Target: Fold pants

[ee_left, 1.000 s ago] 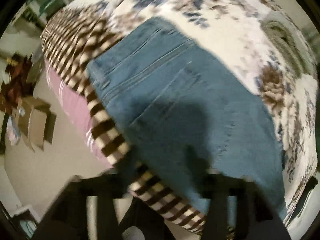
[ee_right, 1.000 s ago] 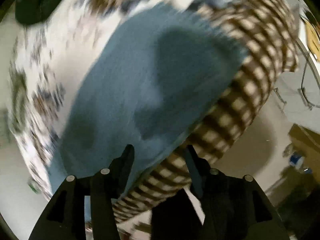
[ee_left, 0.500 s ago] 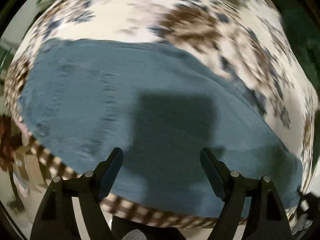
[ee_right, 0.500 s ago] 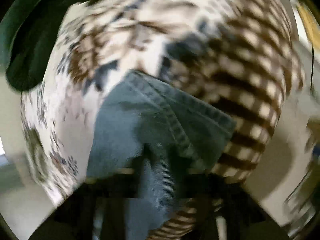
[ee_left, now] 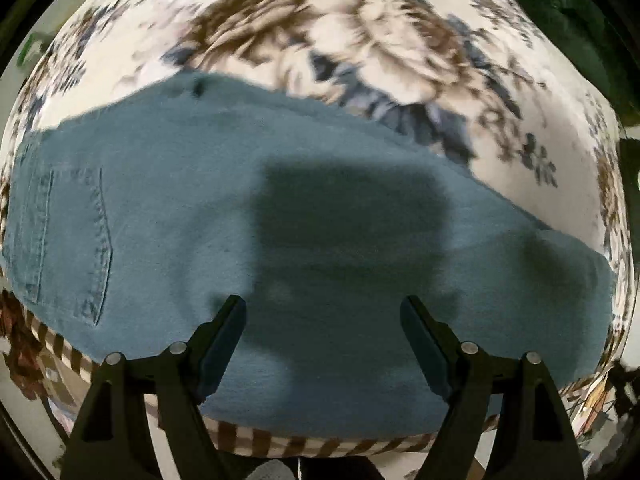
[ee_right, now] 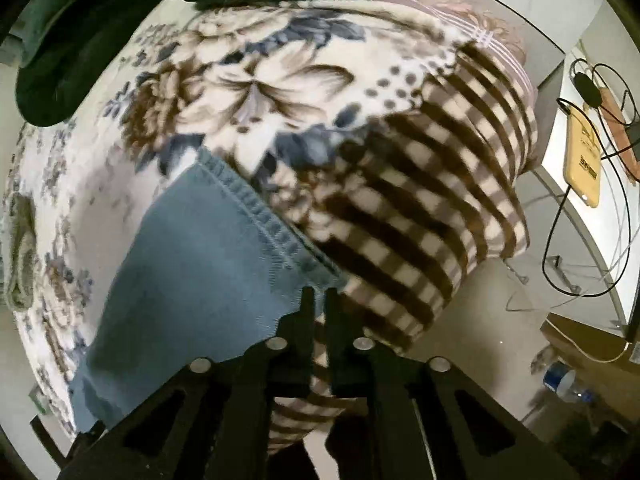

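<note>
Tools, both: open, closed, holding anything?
Left tool: open, holding nothing, over the jeans.
Right tool: closed at the jeans' hem corner; grip on cloth cannot be told.

The left gripper [ee_left: 322, 316] hangs over the jeans [ee_left: 248, 216], jaws wide apart and nothing between them. The jeans lie flat across a floral blanket [ee_left: 360, 44], a back pocket [ee_left: 76, 240] at the far left. A blocky shadow [ee_left: 352, 208] falls on the denim ahead of the fingers [ee_left: 224, 340]. A checked blanket border [ee_left: 288, 446] shows below the jeans' near edge.
</note>
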